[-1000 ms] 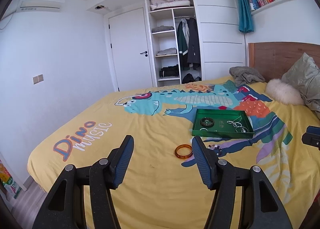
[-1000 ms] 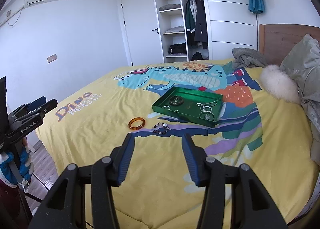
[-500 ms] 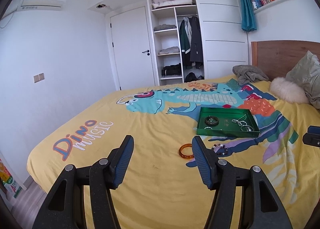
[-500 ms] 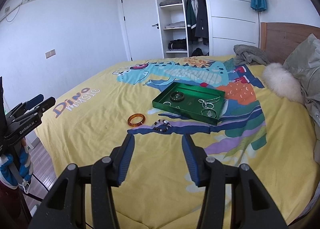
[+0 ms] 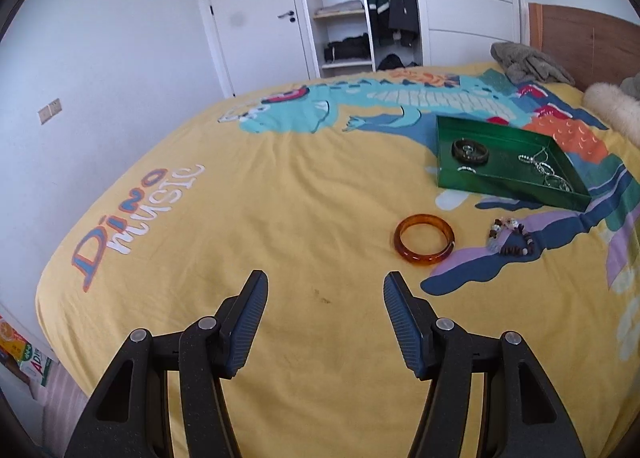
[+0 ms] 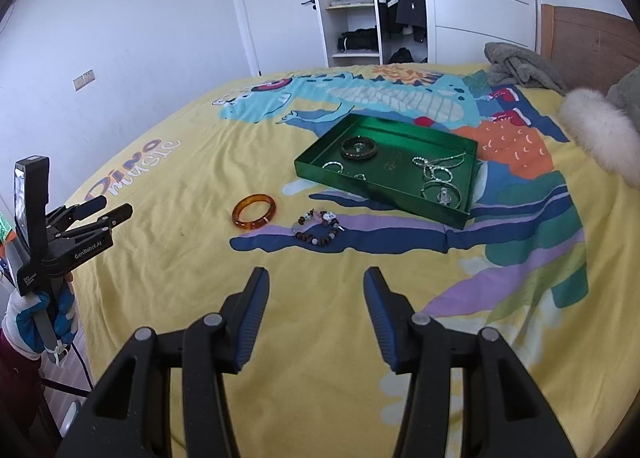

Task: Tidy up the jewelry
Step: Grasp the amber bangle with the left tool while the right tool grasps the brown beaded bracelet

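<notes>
Left wrist view: looks forward and down along its own fingers over the foot-side part of the yellow bedspread [image 5: 280,197], amber bangle [image 5: 424,240] near, right of centre. Right wrist view: same downward tilt, set further right; green tray [image 6: 384,185] ahead, left gripper [image 6: 110,209] visible at far left. Shared: bangle, beaded bracelet [image 6: 318,227], tray, wardrobe [image 5: 360,5].

A yellow bed cover [image 5: 280,193] shows a dinosaur print. Behind stand a white door [image 5: 252,13] and an open wardrobe [image 5: 360,5]. A grey cloth [image 6: 516,65] lies near the headboard [image 6: 584,45].
</notes>
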### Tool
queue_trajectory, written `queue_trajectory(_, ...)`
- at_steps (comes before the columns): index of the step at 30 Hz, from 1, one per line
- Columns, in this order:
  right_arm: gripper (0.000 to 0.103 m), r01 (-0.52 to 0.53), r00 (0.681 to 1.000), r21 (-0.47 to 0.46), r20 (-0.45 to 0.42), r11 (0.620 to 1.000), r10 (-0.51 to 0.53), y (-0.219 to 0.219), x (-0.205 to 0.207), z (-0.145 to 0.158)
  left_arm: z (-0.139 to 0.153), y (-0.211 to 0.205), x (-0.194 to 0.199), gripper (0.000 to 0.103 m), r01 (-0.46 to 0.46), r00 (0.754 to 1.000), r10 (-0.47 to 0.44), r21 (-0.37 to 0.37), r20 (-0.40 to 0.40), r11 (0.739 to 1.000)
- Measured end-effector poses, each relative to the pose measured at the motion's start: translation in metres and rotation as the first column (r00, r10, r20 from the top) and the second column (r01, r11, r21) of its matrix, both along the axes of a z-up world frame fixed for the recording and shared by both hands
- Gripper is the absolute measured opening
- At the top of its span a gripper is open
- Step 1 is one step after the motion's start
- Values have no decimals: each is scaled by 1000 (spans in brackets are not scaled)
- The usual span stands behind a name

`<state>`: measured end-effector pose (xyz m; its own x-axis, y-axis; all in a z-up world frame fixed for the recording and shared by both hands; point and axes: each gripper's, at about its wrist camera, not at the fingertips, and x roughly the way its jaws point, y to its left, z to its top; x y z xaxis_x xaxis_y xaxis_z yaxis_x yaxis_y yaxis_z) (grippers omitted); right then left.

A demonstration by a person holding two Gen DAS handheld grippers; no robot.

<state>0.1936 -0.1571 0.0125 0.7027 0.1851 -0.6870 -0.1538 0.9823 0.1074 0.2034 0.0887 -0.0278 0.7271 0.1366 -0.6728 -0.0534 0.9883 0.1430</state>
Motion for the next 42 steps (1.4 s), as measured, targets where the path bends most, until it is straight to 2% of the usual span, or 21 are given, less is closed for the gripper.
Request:
queue_trajectory(4, 47, 1, 999, 2, -51, 1000, -1, 1, 49, -28, -23, -10, 45, 60, 40, 998, -43, -55, -56, 998)
queue_trajectory(12, 47, -3, 987, -20, -162, 1000, 0, 10, 136, -89, -63, -21, 125, 60, 58, 988, -69, -78, -142, 995)
queue_trajectory(20, 47, -18, 974, -27, -227, 999, 11, 17, 184, -128, -106, -19, 159, 60, 4, 972, -27, -99, -232, 995)
queue_trajectory(25, 46, -26, 973, -42, -230, 999, 16, 23, 191, -142, -113, -23, 165, 59, -1, 973, -22, -99, -228, 995)
queue_trajectory(28, 41, -19, 974, -26, -226, 999, 13, 22, 192, -146, -114, -26, 169, 53, 5, 974, -32, -120, -224, 993)
queue_trajectory(31, 26, -30, 974, -18, -224, 999, 25, 24, 189, -147, -112, -30, 168, 38, 35, 974, -64, -137, -216, 990)
queue_trajectory(32, 20, -35, 974, -22, -224, 999, 29, 25, 187, -146, -112, -32, 168, 29, 47, 974, -77, -139, -215, 989)
queue_trajectory(34, 10, -39, 974, -25, -224, 999, 32, 26, 182, -145, -110, -35, 163, 22, 51, 975, -75, -122, -208, 991)
queue_trajectory(35, 9, -37, 975, -24, -221, 999, 31, 25, 178, -144, -110, -36, 162, 15, 49, 976, -73, -121, -206, 991)
queue_trajectory(36, 9, -34, 976, -21, -216, 999, 29, 24, 175, -143, -109, -35, 161, 13, 44, 977, -69, -125, -203, 991)
queue_trajectory(42, 9, -24, 987, -13, -160, 1000, 21, 20, 140, -130, -98, -35, 138, 11, 28, 980, -55, -140, -190, 990)
